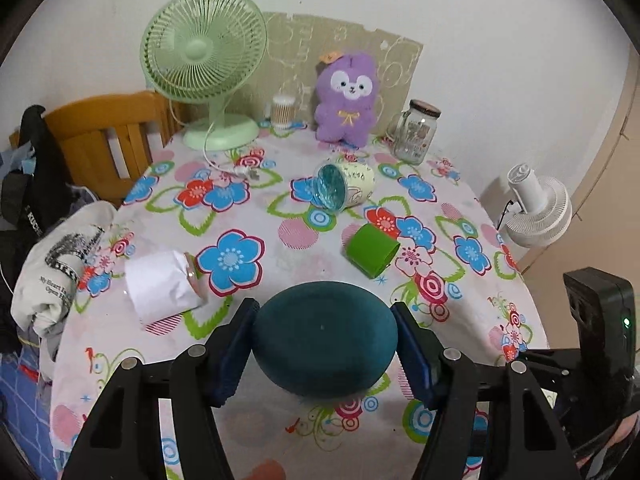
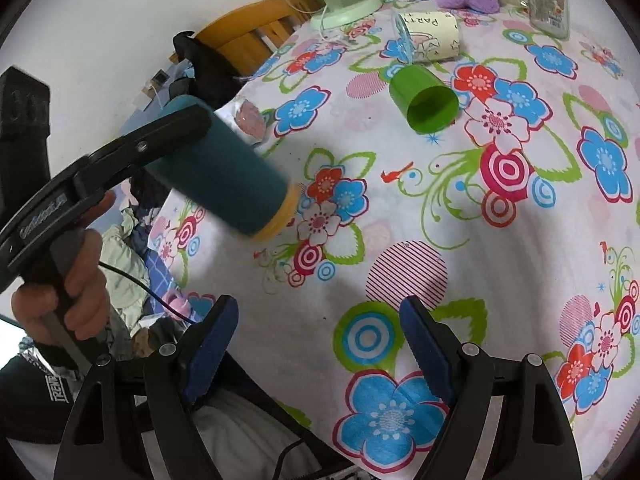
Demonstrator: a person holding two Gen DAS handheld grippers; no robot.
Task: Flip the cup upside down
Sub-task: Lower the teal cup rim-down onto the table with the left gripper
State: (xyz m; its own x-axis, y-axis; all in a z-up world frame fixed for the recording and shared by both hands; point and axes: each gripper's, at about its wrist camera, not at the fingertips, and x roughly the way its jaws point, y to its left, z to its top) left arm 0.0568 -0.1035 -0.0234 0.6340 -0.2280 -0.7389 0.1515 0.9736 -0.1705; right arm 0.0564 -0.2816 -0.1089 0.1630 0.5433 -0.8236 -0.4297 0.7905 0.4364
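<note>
Teal and felt-like, the cup [image 1: 325, 340] sits clamped between the blue pads of the left gripper [image 1: 325, 344], its closed base turned toward that camera. From the right wrist view the same cup [image 2: 224, 184] hangs in the air above the flowered cloth of the bench [image 2: 400, 208], tilted with its yellow rim pointing down and toward the middle of the bench; the rim may be just short of the cloth, though the blur there makes it hard to be sure. A hand [image 2: 68, 292] grips the handle of that left tool.

The right gripper [image 2: 320, 344] hovers low over the near edge of the bench, fingers spread wide with nothing between them.

Further back a green cup [image 2: 424, 100] lies on its side, mouth open toward the right camera, and just behind it a cream paper cup [image 2: 432, 36] lies tipped over too. A white cup [image 1: 164, 284] lies on its side near the left edge. A green fan [image 1: 204, 52], a purple plush toy [image 1: 346, 100] and a glass jar [image 1: 416, 132] stand along the far side.
</note>
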